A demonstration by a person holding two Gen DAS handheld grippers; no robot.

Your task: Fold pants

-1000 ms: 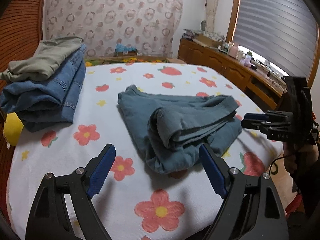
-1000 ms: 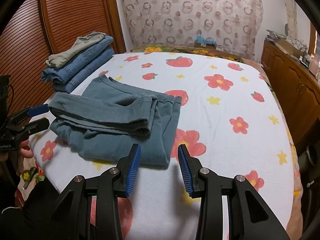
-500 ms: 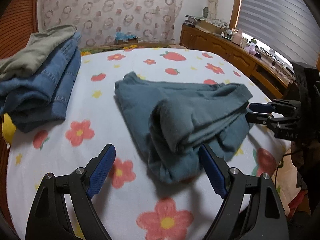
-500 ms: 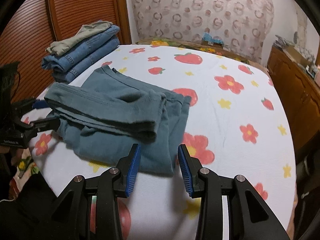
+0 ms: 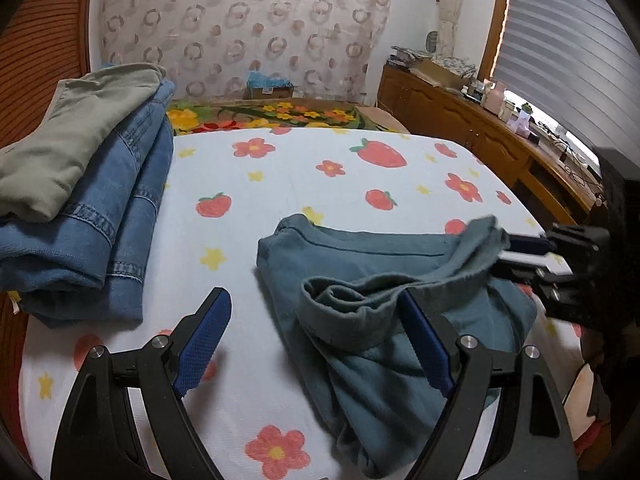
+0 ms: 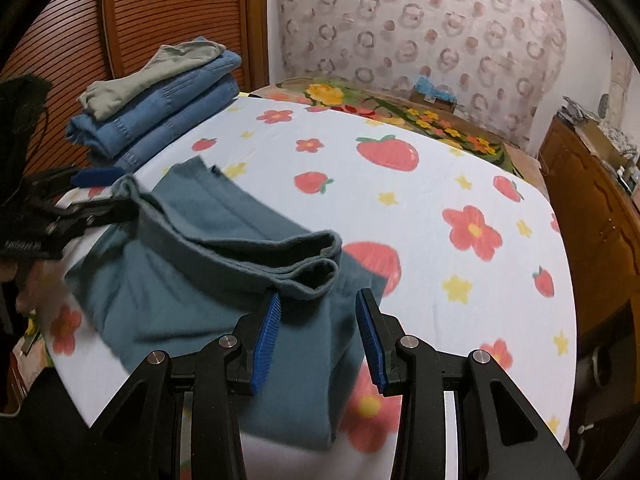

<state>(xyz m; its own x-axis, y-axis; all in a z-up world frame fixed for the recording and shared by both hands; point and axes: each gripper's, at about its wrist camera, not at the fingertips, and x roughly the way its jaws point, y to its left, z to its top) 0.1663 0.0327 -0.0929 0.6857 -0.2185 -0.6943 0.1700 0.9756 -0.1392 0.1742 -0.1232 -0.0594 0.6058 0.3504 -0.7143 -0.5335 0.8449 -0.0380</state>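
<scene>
Pants [image 5: 372, 280], teal, lying partly folded on flowered sheet [image 5: 280, 176], folded stack [image 5: 92, 200] at ten o'clock. Left gripper [image 5: 316, 340] jaws wide, straddling the rolled hem, gripping nothing. Right gripper [image 6: 318, 332] jaws half apart above the cloth, empty.

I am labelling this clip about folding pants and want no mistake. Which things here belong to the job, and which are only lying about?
Part of the job:
- teal pants
- left gripper, open
- right gripper, open
- bed sheet, the work surface

Only lying about:
- blue jeans, already folded
- grey-green garment on top of them
- wooden dresser
</scene>
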